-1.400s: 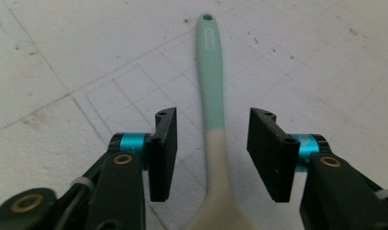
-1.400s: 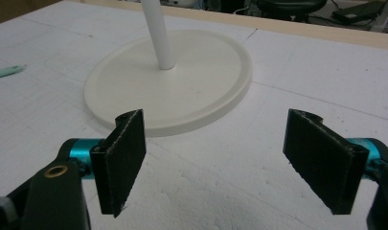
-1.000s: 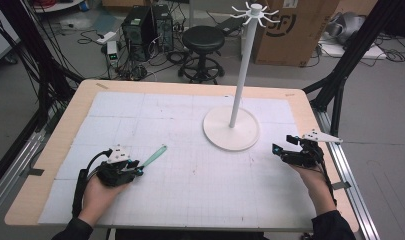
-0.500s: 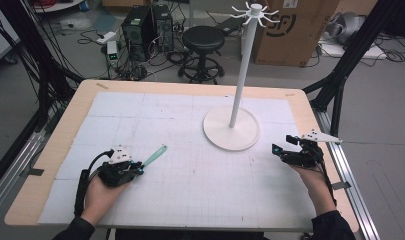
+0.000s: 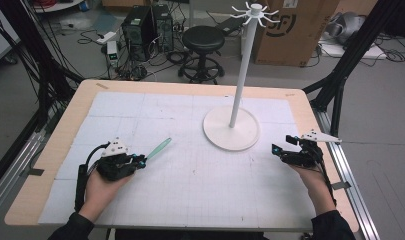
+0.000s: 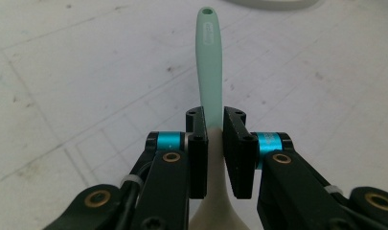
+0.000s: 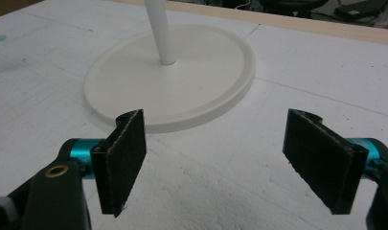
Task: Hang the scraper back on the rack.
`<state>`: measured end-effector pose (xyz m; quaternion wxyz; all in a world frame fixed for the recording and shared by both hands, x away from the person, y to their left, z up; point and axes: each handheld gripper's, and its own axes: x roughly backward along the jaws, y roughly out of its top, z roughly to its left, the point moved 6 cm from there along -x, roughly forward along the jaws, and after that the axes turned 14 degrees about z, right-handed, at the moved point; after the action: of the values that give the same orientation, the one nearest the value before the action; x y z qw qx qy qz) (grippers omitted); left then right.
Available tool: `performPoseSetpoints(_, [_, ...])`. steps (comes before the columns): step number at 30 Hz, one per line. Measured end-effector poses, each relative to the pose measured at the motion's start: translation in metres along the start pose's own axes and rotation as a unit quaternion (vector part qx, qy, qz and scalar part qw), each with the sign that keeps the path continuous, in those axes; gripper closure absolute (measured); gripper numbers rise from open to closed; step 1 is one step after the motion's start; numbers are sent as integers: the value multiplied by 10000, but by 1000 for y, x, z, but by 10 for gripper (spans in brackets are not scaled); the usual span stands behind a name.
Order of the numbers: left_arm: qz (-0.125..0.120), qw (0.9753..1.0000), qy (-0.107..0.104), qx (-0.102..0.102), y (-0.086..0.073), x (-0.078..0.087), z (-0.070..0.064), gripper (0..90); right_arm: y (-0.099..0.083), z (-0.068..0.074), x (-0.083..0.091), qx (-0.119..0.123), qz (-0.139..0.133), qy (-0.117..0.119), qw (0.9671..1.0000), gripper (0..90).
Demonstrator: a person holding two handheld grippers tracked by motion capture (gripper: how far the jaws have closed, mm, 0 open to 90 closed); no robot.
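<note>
Spatula (image 5: 158, 149), mint green with a pale blade end, is sitting pinched in my left gripper (image 5: 140, 160) low over the left half of the table (image 5: 50, 145); in the left gripper view its handle (image 6: 210, 62) is pointing away from the jaws, which are pressing closed on its neck, the hanging hole at the far tip. I am holding my right gripper (image 5: 279, 150) near the table's right edge, jaws spread wide with nothing between them, just beside the round base (image 7: 182, 81) of the white stand (image 5: 242, 65). That stand is rising from the middle-right of a white gridded mat (image 5: 200, 180), scuffed with small dark specks, which is covering most of the light wooden top. Hooks are crowning the pole. Beyond the far edge I am seeing a grey floor with a black stool (image 5: 204, 42), computer towers (image 5: 149, 25), tangled cables and a cardboard box (image 5: 302, 30). Black frame struts are flanking both sides.
</note>
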<state>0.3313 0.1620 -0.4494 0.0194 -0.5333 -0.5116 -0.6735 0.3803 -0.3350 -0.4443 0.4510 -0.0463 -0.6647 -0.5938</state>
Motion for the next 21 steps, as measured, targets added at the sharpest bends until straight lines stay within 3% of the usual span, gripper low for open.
performPoseSetpoints(3, [-76, 9999, -124, -65, 15, 5, -7, 806, 0, 0, 1, 5, -20, -3, 10000, 219])
performPoseSetpoints(5, [-91, 9995, -190, -236, 32, 12, -14, 806, 0, 0, 1, -13, -21, 0, 10000, 220])
performPoseSetpoints(6, [-91, 9995, -190, -236, 32, 12, -14, 806, 0, 0, 1, -13, -21, 0, 10000, 220])
performPoseSetpoints(12, [-421, 9978, -466, -230, 75, 35, -20, 807, 0, -2, 1, -31, -25, 14, 10000, 220])
performPoseSetpoints(19, [-763, 9948, -567, -352, 124, 63, -24, 806, 0, -1, 1, -61, -21, 34, 10000, 220])
performPoseSetpoints(20, [-828, 9941, -546, -430, 139, 70, -25, 806, 0, -1, 1, -58, -14, 38, 10000, 220])
performPoseSetpoints(21, [-828, 9941, -546, -430, 139, 70, -25, 806, 0, -1, 1, -58, -14, 38, 10000, 220])
